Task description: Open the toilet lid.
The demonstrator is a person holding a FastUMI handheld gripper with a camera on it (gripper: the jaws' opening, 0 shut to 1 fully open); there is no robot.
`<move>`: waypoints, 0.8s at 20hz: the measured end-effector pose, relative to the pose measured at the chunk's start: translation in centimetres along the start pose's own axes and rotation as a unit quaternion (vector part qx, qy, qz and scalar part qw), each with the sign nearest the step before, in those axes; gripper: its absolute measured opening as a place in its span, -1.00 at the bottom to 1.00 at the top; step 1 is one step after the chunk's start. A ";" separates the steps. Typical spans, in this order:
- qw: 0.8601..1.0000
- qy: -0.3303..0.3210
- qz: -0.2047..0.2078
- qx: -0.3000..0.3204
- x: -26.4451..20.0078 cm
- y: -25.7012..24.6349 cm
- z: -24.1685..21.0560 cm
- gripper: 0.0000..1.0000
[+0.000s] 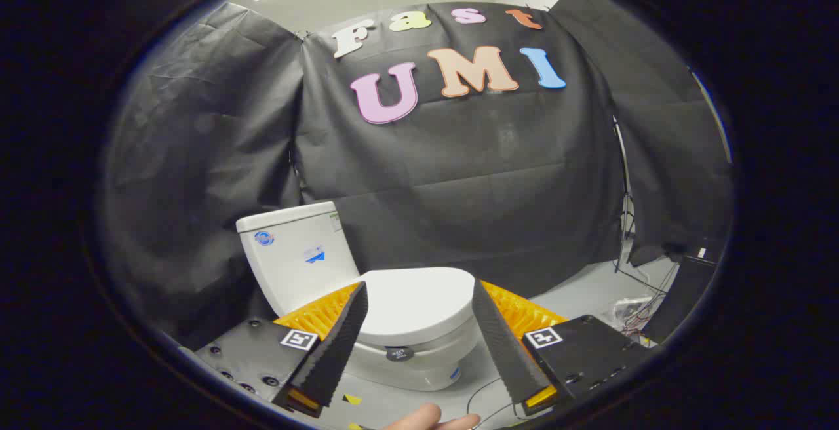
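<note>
The gripper (419,292) has its two fingers spread wide with nothing between them, a stance that suits an approach rather than a grasp. Framed in the gap between the fingertips and a little beyond them sits the toilet lid (416,302), white, closed and lying flat on the bowl (419,361); its rounded front edge faces the gripper, which looks down on it from slightly above, probably so the fingers can be brought down to that front lip. The gripper is apart from the lid, so the lifting has not yet begun. Behind the lid, to its left rear, the cistern (298,256) stands upright against the black cloth wall (459,174), which leaves the lid room to swing up and lean back toward it. Below the lid's front, a small dark round fitting (398,353) sits on the bowl. To the right of the lid, loose cables (639,315) lie on the pale floor (577,295), well apart from it. Fingers of a hand (436,422) show on the near side of the bowl, beneath the gripper.
</note>
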State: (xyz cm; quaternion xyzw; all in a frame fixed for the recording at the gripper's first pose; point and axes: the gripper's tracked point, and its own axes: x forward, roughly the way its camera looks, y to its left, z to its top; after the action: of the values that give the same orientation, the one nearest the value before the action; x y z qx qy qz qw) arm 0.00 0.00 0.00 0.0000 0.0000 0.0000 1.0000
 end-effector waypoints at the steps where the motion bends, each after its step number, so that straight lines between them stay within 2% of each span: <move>1: 1.000 0.002 0.000 -0.001 0.0 0.0 -0.1 0.97; 16: 1.000 0.015 -0.006 0.004 0.1 -0.3 -0.8 0.97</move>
State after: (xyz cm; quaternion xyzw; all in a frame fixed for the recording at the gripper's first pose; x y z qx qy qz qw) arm 0.12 -0.32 -0.79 0.0042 0.0153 -0.0055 0.9999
